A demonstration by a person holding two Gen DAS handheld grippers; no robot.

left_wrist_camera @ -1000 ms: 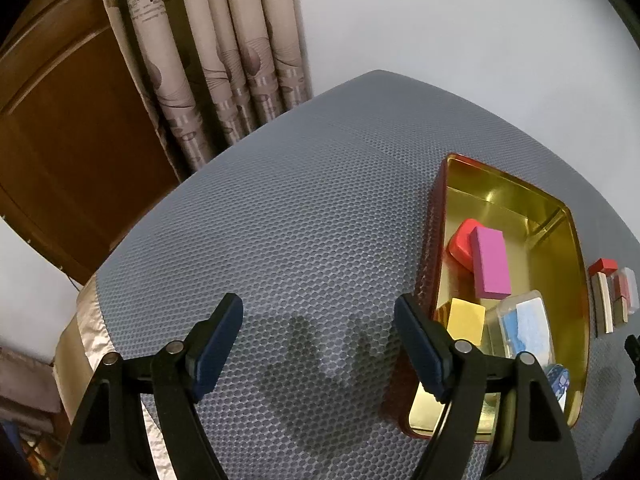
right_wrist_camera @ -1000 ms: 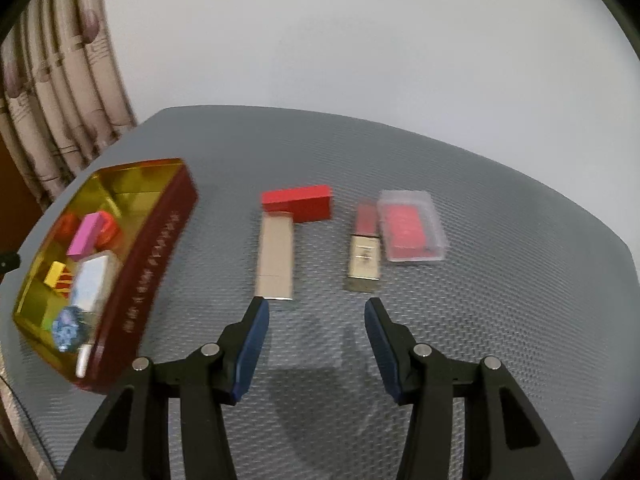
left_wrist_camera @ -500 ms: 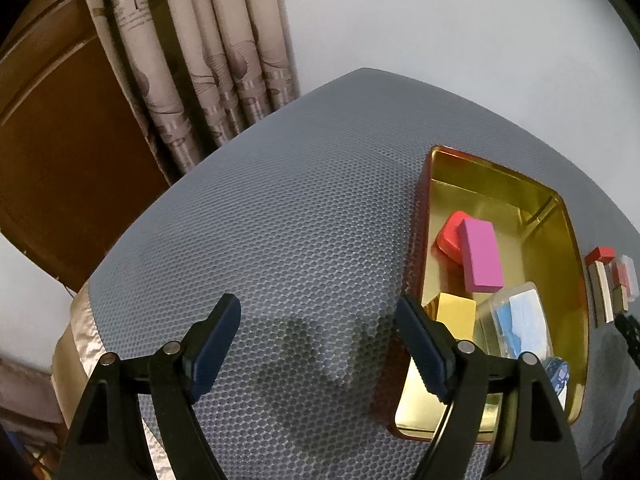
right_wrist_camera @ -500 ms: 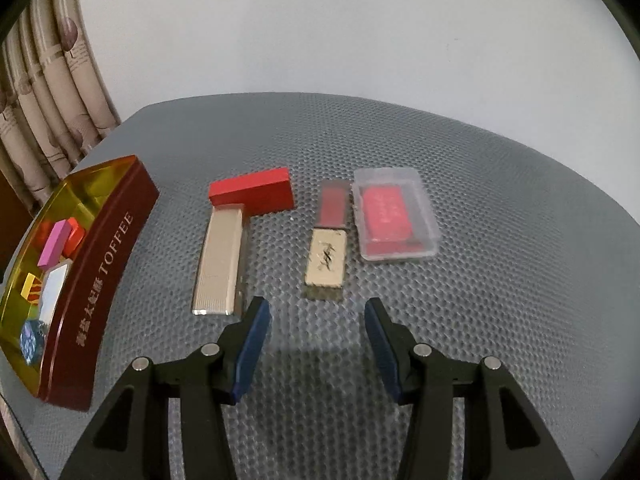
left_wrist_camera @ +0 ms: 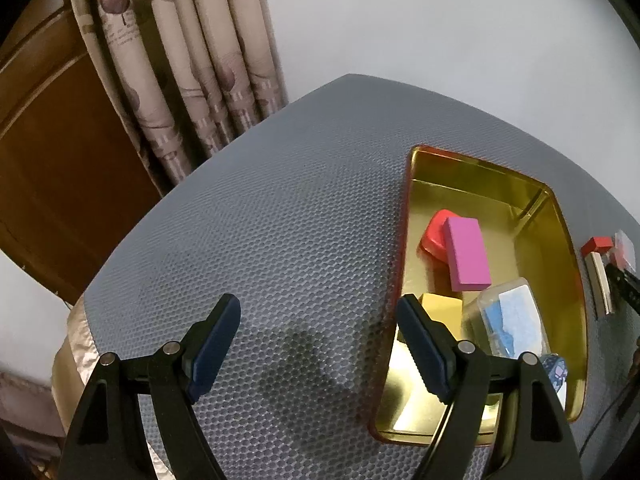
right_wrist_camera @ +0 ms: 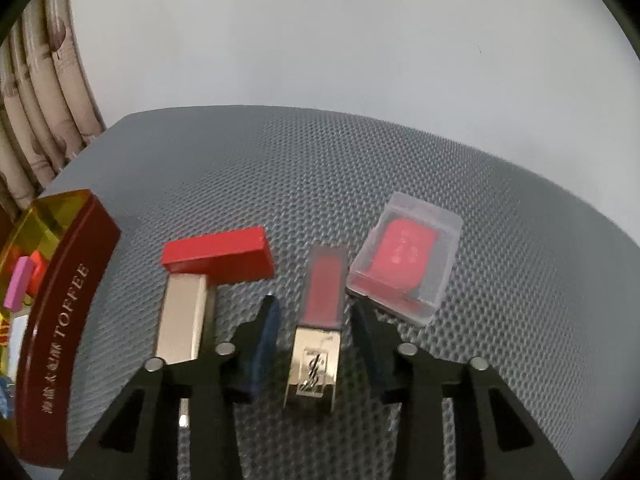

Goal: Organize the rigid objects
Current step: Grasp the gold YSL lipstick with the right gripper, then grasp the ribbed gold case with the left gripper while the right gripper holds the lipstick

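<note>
Grey honeycomb surface [right_wrist_camera: 360, 168]: lipstick [right_wrist_camera: 318, 332] lay lengthwise between the right gripper [right_wrist_camera: 316, 344] jaws, which were closing, gaps visible either side. Left gripper [left_wrist_camera: 320, 344] jaws open, empty, beside the tin [left_wrist_camera: 576, 280].

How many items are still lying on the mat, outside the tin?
4: red block at back left, gold bar touching it, lipstick between the closing right claw, clear case right.

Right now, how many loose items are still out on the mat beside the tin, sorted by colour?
Red: 1, the red block.
Gold: 1, the gold bar touching it.
Red and gold: 1, the lipstick tube between the right gripper's closing jaws.
Clear with red inside: 1, the plastic case.
Total: 4 on the grey mat.
</note>
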